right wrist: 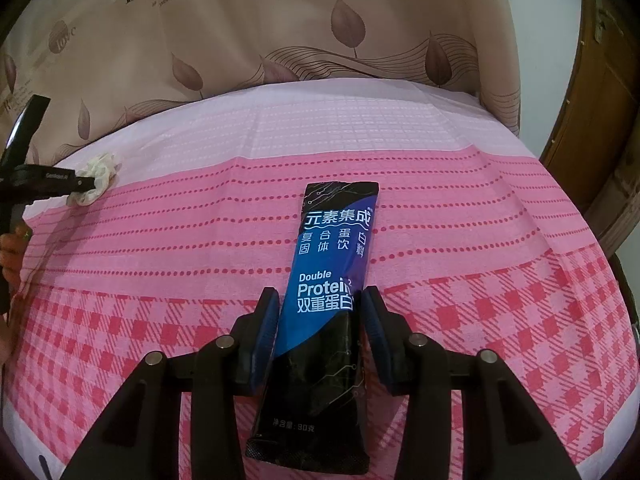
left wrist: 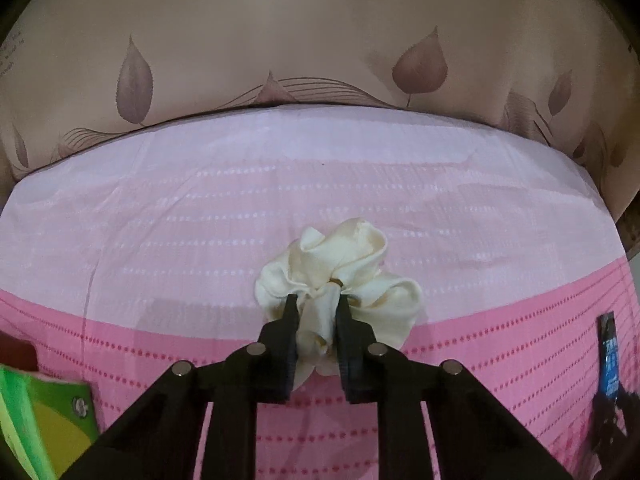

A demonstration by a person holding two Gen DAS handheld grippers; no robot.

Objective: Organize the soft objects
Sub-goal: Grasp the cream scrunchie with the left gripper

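A cream satin scrunchie lies on the pink checked cloth. My left gripper is shut on its near folds, and the fabric bunches between the black fingers. The right wrist view shows the same scrunchie at far left, with the left gripper on it. A blue-and-black protein drink sachet points away from me, and my right gripper is shut on its lower half, one blue pad against each long edge. The sachet also shows at the right edge of the left wrist view.
A beige sheet with a brown leaf print rises behind the cloth. A green and yellow box sits at the lower left. A person's hand holds the left tool. A wooden door stands at the right.
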